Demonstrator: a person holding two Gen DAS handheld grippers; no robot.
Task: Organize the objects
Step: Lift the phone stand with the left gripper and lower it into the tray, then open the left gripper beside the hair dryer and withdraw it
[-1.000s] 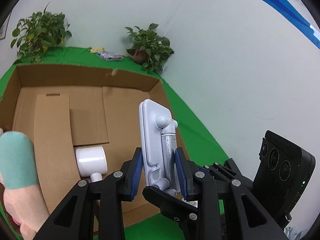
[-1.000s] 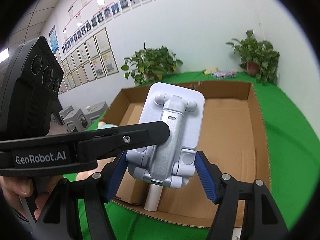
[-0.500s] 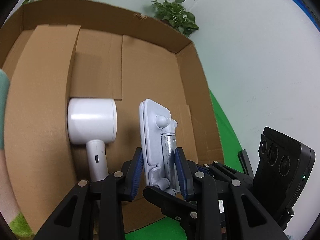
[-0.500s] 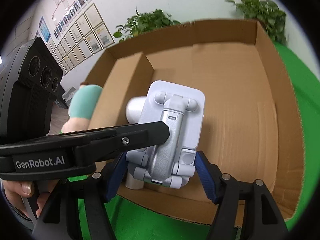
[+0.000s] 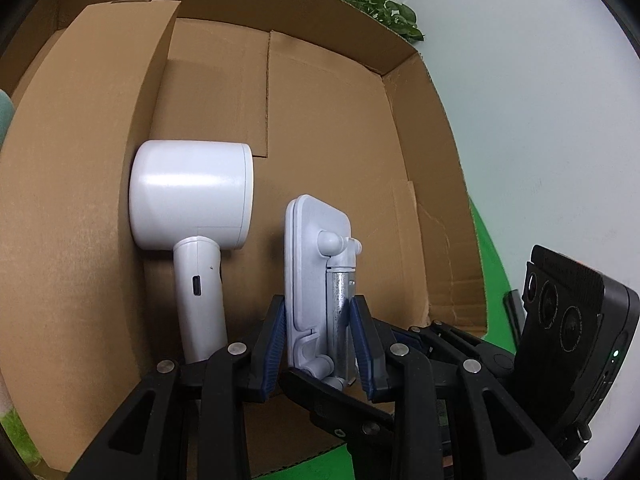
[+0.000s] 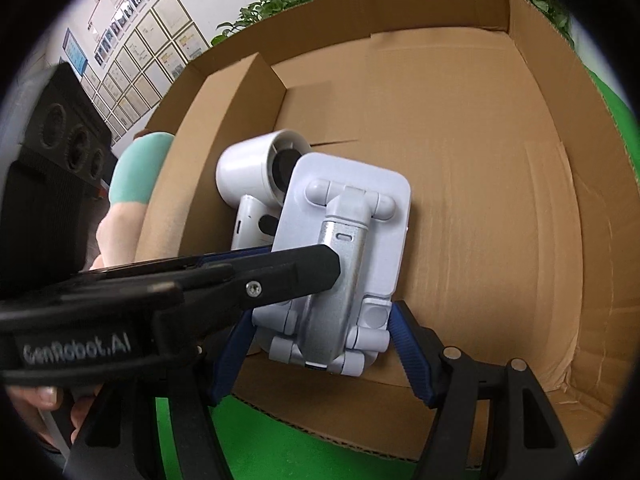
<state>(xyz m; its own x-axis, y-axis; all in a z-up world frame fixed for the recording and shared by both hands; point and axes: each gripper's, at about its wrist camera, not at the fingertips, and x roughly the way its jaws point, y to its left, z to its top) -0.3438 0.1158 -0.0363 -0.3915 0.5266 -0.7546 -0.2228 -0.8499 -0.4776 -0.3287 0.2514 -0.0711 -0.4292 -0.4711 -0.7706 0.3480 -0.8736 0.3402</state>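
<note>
Brown corrugated cardboard fills both of your views: an open cardboard box (image 5: 416, 200) with low walls sits on a green worktop (image 6: 272, 436), and an upright cardboard divider (image 5: 80, 184) stands inside along its left side. Both of your grippers hold the same pale grey folding phone stand (image 5: 308, 280), which hangs above the box floor near the front wall. Your left gripper (image 5: 318, 344) has its fingers narrow, the blue pads pinching the stand front to back, one pad on the flat plate and the other on the silver metal arm. Your right gripper (image 6: 320, 356) has its fingers at a middling spread, clamped across the stand's wide lower end, blue pads against each side of the hinged foot. In the right wrist view, one black finger (image 6: 280, 276) of the left gripper crosses from the left and presses on the silver arm.

A white hair dryer (image 5: 192, 208) lies on the box floor just to the left of the stand, its barrel against the divider and its handle pointing towards the front wall. Whether the stand touches the dryer cannot be told. Outside the box to the left, a person's arm in a teal sleeve (image 6: 136, 172) shows beyond the divider. Leafy potted plants (image 5: 376, 4) stand behind the box against a white wall, and framed certificates (image 6: 148, 64) hang on the wall further left.
</note>
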